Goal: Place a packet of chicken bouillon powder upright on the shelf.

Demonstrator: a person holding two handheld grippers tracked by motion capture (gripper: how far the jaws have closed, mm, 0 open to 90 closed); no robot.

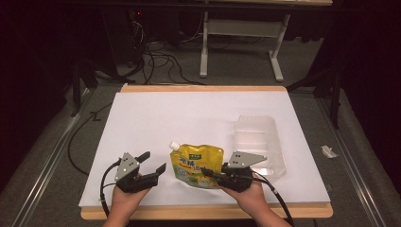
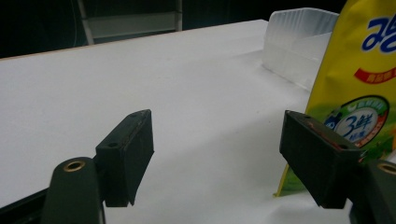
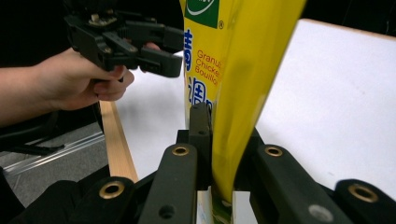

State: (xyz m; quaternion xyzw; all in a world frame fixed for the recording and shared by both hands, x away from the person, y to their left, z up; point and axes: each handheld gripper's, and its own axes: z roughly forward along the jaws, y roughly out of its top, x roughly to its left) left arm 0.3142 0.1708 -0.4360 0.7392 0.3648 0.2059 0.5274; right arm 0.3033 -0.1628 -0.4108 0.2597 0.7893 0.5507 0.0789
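White table (image 1: pixel 156 118) noted beneath both claws. Clear plastic tray (image 1: pixel 260 142) located just beyond right gripper (image 1: pixel 211 173). Yellow spouted pouch (image 1: pixel 196 163) held upright between the two claws, lower edge pinched flat in right gripper, jaws pressed together on it. Left gripper (image 1: pixel 153 162) spread, nothing between jaws, just beside pouch. Step judged: hand-over completed, pouch carried single-handed. Next move judged: transfer into tray, pouch kept upright. Pouch: glossy, green label, white cap.

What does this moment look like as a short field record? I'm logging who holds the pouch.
held item: yellow spouted pouch, standing upright on the table
holder: right gripper, fingers shut on the pouch's edge
other hand: left gripper, open, nothing between its fingers, beside the pouch
nearby: clear plastic tray, to the right of the pouch
surface: white table top
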